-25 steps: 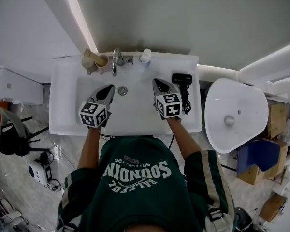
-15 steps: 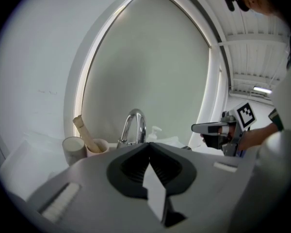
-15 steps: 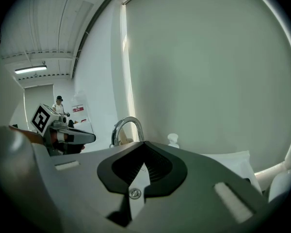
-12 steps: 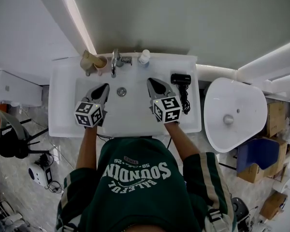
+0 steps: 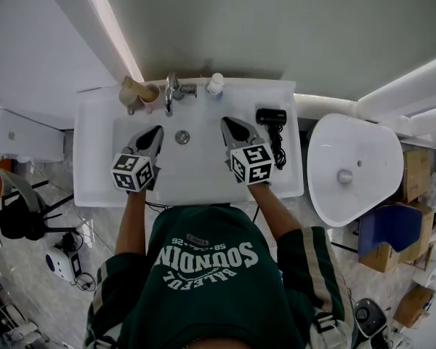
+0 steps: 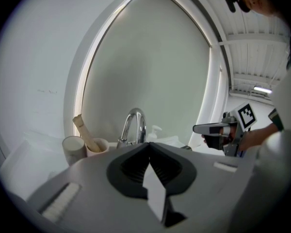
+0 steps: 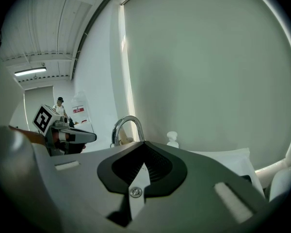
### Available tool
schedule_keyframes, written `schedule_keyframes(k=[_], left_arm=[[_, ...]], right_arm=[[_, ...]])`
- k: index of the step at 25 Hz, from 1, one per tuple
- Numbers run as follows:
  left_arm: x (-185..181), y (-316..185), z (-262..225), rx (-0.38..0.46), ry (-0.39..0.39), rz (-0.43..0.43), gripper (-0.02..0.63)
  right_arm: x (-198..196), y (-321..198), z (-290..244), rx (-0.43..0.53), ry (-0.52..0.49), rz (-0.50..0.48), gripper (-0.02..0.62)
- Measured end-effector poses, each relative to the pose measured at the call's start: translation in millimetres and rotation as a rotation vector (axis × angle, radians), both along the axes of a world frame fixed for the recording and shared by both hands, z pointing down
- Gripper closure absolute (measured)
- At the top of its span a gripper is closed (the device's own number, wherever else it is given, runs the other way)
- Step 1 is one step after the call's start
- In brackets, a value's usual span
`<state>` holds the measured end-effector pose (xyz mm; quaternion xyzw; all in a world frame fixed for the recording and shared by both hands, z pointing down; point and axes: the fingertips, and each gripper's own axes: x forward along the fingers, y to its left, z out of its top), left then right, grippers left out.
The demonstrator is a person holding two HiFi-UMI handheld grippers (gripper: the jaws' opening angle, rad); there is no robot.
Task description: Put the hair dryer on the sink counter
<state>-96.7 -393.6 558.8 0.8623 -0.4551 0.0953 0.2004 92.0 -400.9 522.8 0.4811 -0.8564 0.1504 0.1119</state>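
Left hand-held gripper (image 5: 158,130) and right hand-held gripper (image 5: 224,121), both pressed together, empty; hair dryer (image 5: 272,117) already lies on the desk (image 5: 94,151), task apparently complete.

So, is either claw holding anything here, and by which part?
Nothing is held. The left claw and right claw are both shut and empty above the sink; the hair dryer lies apart on the counter, right of the right claw.

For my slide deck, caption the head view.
Left gripper and right gripper, both shut, hover over the basin; hair dryer lies on the counter.
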Motion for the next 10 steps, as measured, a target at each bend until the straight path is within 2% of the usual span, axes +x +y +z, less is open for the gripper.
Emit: schedule_keyframes(k=[10], left_arm=[[3.1,3.3,-0.5,-0.001,0.001,-0.001,0.555]], right_arm=[[2.0,3.5,4.6,-0.022,-0.011,-0.005,0.591]])
